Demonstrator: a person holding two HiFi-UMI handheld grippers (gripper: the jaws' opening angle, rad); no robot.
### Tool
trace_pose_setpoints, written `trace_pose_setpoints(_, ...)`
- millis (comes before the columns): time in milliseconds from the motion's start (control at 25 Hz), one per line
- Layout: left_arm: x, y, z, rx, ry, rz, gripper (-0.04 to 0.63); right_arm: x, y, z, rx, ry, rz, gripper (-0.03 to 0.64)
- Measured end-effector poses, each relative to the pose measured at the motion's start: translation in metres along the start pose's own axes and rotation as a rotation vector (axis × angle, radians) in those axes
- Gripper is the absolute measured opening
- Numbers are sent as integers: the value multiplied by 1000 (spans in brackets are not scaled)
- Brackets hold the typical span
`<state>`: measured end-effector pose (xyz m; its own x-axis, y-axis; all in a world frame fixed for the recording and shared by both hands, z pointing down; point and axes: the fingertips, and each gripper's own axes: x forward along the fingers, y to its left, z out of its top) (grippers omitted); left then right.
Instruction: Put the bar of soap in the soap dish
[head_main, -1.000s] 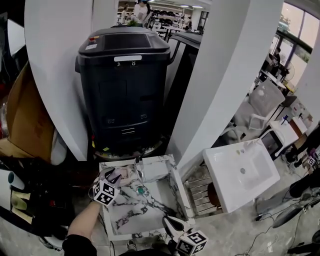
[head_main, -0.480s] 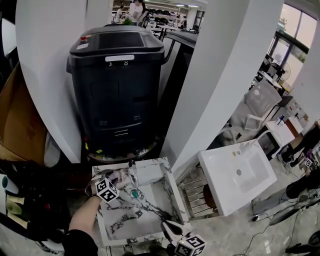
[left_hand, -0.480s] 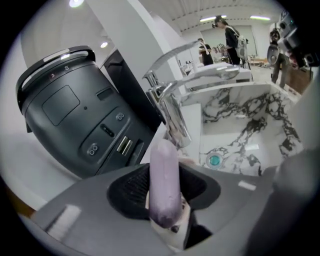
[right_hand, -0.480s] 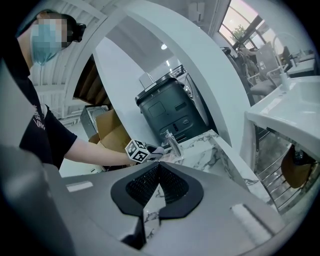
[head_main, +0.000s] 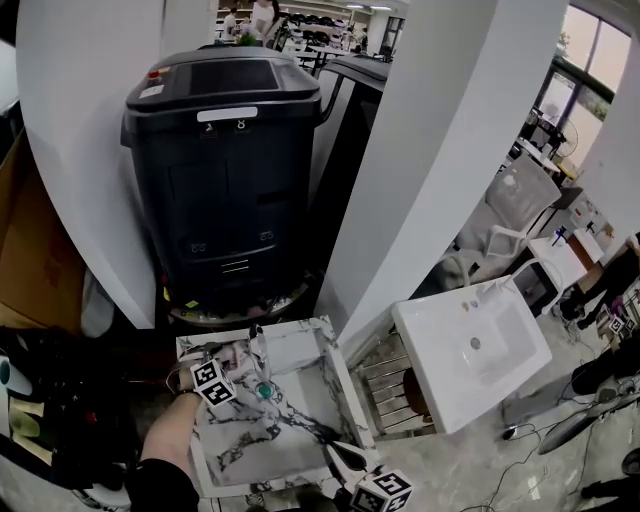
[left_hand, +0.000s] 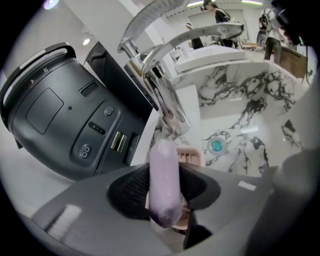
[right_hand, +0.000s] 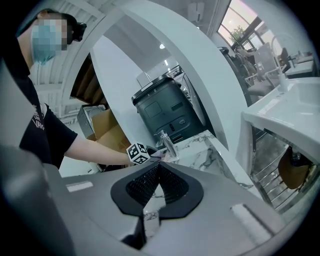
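A lavender bar of soap (left_hand: 164, 186) stands on edge between the jaws of my left gripper (left_hand: 165, 192), which is shut on it. Just beyond and below it lies a pink ribbed soap dish (left_hand: 191, 155) on the marble sink's back ledge, beside the chrome faucet (left_hand: 161, 92). In the head view my left gripper (head_main: 233, 362) hovers over the back left corner of the marble sink (head_main: 300, 345). My right gripper (head_main: 335, 450) hangs at the sink's front right edge, shut and empty (right_hand: 159, 172).
A green-ringed drain (left_hand: 216, 145) sits in the sink's bowl. A large black machine (head_main: 225, 150) stands behind the sink, between white pillars (head_main: 430, 150). A white basin (head_main: 470, 350) and a metal rack (head_main: 398, 385) are to the right. A cardboard box (head_main: 30, 250) is to the left.
The head view has shifted slightly. My left gripper, still holding the soap, has edged a little closer to the faucet. The right gripper stays at the sink's front edge.
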<state>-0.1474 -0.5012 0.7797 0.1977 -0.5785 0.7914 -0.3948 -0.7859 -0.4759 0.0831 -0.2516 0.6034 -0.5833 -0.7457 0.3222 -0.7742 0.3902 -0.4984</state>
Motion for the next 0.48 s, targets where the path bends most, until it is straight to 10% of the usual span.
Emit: trace_pose_setpoints(480, 8, 1, -12, 60, 47, -10, 204, 4, -1, 3, 2, 14, 3, -5)
